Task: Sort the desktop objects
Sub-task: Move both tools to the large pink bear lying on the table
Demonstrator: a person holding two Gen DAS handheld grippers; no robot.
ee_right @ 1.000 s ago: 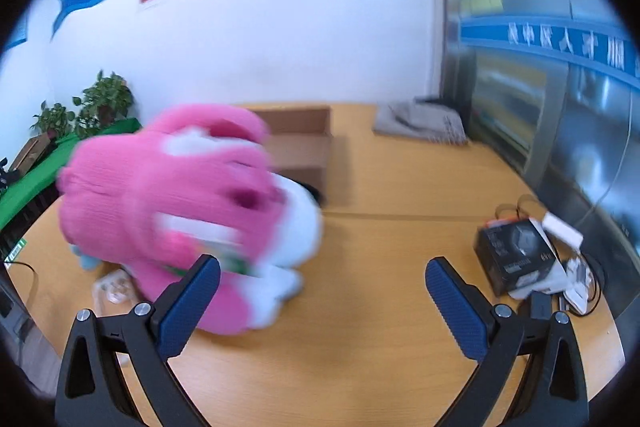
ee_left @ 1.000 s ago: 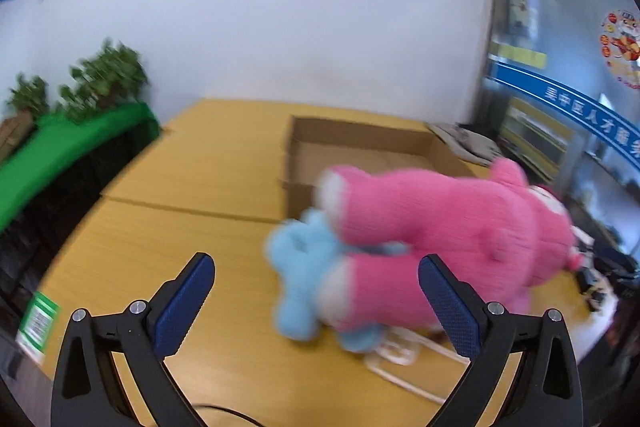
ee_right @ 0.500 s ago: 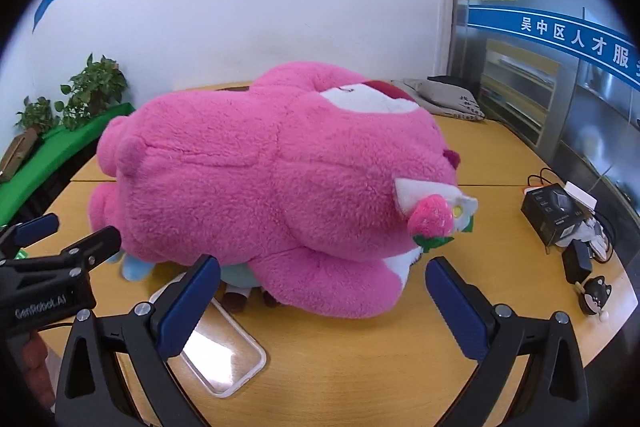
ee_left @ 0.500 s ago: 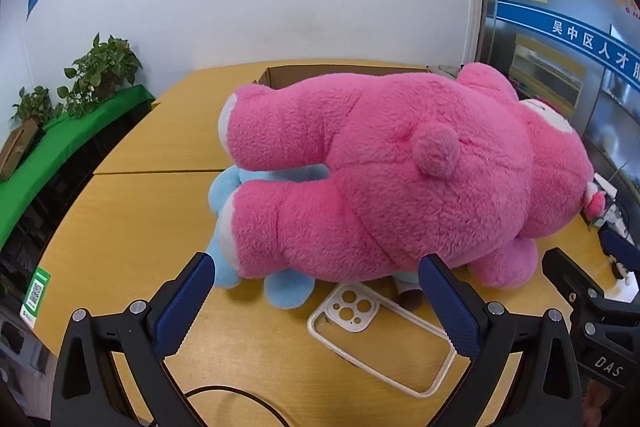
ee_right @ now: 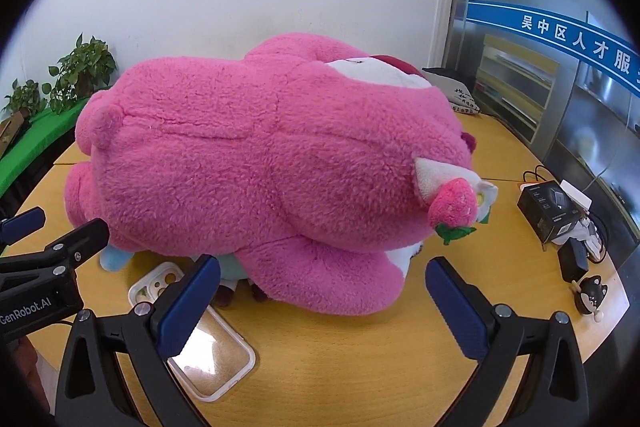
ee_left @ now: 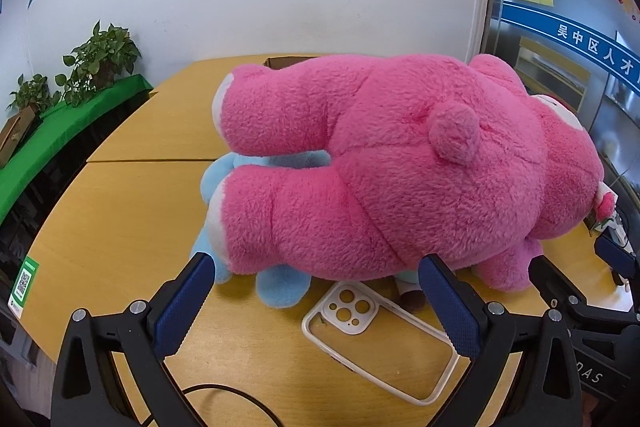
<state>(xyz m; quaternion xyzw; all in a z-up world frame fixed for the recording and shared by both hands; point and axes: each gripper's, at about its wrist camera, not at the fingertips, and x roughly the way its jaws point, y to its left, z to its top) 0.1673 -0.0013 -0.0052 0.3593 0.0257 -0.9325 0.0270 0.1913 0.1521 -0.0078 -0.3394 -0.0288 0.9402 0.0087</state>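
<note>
Both tools, left (ee_left: 316, 301) and right (ee_right: 322, 301), are hovering wide open before the pink plush bear (ee_left: 400, 179) lying on the bench (ee_left: 120, 227); gripping deep into its body likely works best.

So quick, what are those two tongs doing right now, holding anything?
Left tongs: open, holding nothing, just short of the pink plush bear.
Right tongs: open, holding nothing, aimed at the same bear.
</note>
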